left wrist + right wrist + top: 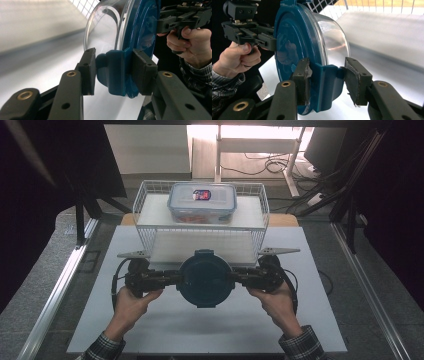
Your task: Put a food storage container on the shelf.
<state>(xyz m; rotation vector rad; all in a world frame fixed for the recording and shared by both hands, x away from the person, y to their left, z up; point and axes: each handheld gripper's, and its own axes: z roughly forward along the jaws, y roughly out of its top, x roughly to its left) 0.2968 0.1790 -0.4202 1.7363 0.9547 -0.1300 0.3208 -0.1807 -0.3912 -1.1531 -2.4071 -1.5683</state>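
A: Round clear plastic container with dark blue lid sits between both grippers, just in front of the white wire basket, over the white board. Lifted or resting: cannot tell.

B: Left gripper jaws clamp one blue latch tab; right gripper jaws clamp the opposite tab.

A: Risk: tabs are hinged, so uneven pull could unlatch the lid or twist the container loose.

B: Rectangular lidded box on the basket's shelf limits clearance.

Lab/test rig, alu frame rails, loose floor cables, dark curtains
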